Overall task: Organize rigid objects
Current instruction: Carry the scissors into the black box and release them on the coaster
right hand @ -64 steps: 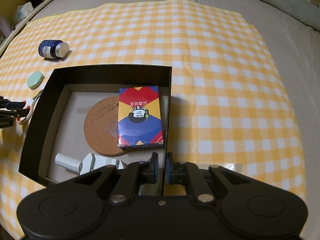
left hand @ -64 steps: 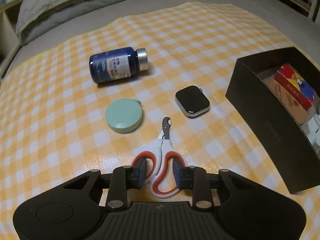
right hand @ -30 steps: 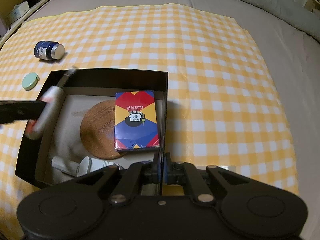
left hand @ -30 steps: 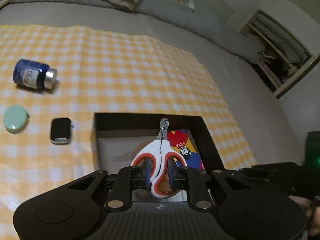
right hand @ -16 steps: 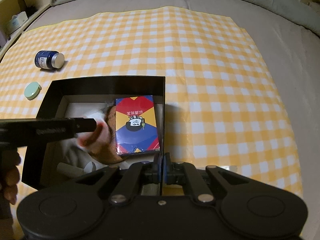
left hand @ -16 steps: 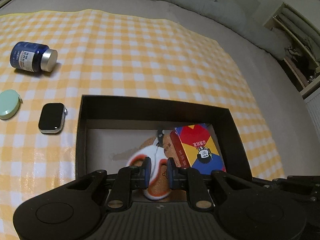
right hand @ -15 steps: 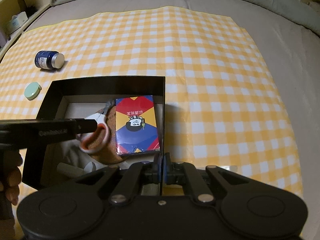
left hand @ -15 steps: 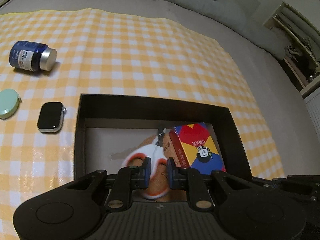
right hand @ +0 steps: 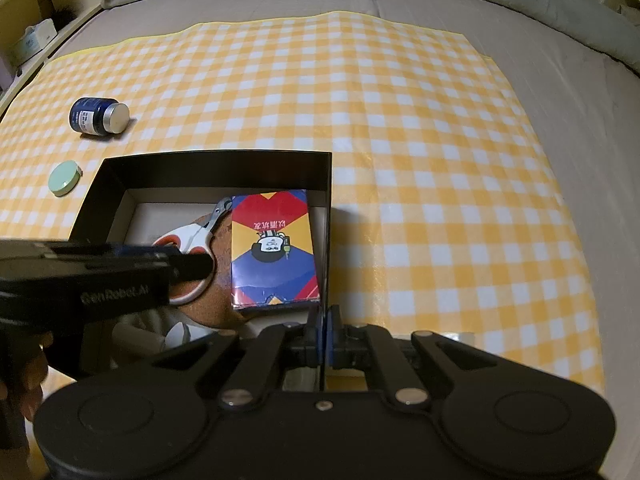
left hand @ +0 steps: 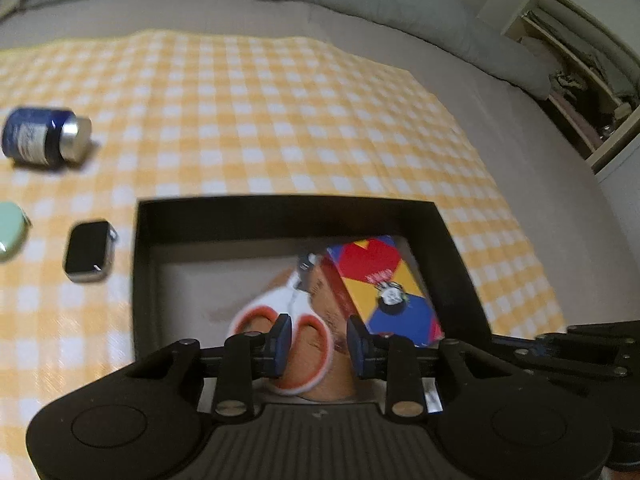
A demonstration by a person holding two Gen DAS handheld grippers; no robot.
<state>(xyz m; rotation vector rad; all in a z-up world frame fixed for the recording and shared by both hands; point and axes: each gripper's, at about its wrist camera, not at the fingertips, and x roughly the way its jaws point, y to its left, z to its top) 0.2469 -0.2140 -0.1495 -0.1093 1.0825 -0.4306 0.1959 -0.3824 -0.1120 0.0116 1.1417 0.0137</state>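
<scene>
A yellow-and-white checked cloth [right hand: 400, 128] covers a grey bed [right hand: 580, 128], with pillows along the far edge and open shelving [left hand: 580, 80] at the right of the room. At the cloth's left, a blue bottle with a silver cap [right hand: 99, 115] lies on its side, cap toward the right; nearer sit a round mint-green case [right hand: 64, 177] and a smartwatch body [left hand: 89, 256], all outside the box. The black open box [right hand: 216, 168] stands mid-cloth. Inside it, the white-and-red pet nail clippers [left hand: 286, 320] lie over a cork coaster [right hand: 218, 312], long axis running from the handle loops near the camera up to the metal tip, which points away and slightly right, just beside a red, yellow and blue card pack [right hand: 274, 246]. The left tool [left hand: 318, 344] hangs over the box with its fingers apart, one handle loop between them, the left finger in front of the handles. The right tool [right hand: 323, 340] is clamped on the box's right wall.
</scene>
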